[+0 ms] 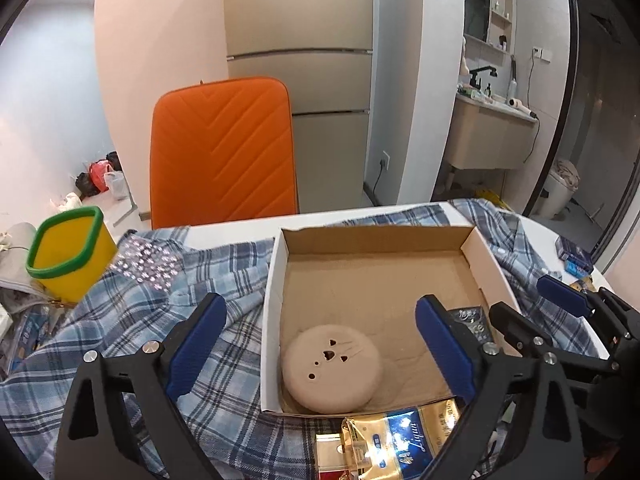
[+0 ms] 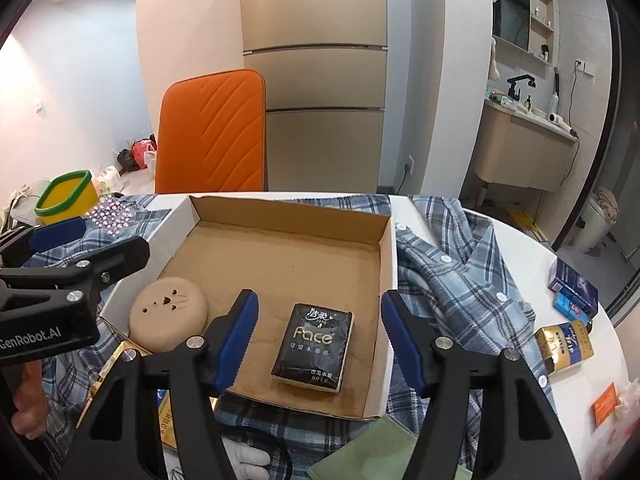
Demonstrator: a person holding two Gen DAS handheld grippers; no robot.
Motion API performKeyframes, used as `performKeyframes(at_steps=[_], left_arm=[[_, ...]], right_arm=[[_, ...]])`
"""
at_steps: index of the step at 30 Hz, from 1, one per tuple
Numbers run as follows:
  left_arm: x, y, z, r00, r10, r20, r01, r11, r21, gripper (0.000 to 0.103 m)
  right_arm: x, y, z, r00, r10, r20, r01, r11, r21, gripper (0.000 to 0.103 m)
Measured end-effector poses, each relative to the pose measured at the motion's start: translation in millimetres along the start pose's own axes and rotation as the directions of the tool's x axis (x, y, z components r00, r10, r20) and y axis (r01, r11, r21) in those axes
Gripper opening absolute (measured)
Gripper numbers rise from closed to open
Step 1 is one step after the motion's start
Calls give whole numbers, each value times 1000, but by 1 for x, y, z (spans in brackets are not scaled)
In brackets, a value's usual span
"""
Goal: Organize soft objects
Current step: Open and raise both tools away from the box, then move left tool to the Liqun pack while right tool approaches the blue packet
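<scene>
Currently both tongs, left tongs (image 1: 320,344) and right tongs (image 2: 318,338), gape empty; your tissue pack (image 2: 313,347) lies between the right ones, long axis pointing away.

My open-topped cardboard box (image 2: 280,248): its far half lies bare, free for entry from above. Near half holds a round beige puff (image 2: 168,316) at left and a black tissue pack (image 2: 314,348) at centre, apart. Low walls bound all sides. Plaid shirt (image 2: 460,280) crowds both flanks outside.
</scene>
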State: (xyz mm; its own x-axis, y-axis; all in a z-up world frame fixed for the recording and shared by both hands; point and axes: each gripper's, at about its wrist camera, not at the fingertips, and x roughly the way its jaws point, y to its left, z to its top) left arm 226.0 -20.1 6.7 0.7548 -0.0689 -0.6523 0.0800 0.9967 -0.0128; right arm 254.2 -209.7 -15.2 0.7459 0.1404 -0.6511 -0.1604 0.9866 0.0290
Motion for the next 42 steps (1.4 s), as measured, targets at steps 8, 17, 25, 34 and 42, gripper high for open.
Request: performKeyframes(at_steps=[8, 17, 25, 34, 42], left_arm=[[-45, -4, 14, 993, 8, 119, -9, 1000, 10, 95], [-89, -8, 13, 974, -14, 226, 9, 1000, 23, 95], [-140, -6, 9, 939, -11, 344, 7, 1000, 11, 102], [-170, -5, -7, 907, 6, 421, -11, 1000, 11, 102], [-179, -6, -28, 922, -28, 387, 27, 1000, 7, 102]], right_arm=[[-39, 1, 15, 995, 7, 98, -8, 1000, 9, 66], [-104, 3, 25, 968, -20, 249, 21, 1000, -2, 70], [-154, 4, 16, 935, -60, 350, 61, 998, 8, 87], [-194, -2, -2, 910, -84, 406, 76, 996, 36, 98], [-212, 1, -20, 900, -105, 423, 99, 994, 36, 102]])
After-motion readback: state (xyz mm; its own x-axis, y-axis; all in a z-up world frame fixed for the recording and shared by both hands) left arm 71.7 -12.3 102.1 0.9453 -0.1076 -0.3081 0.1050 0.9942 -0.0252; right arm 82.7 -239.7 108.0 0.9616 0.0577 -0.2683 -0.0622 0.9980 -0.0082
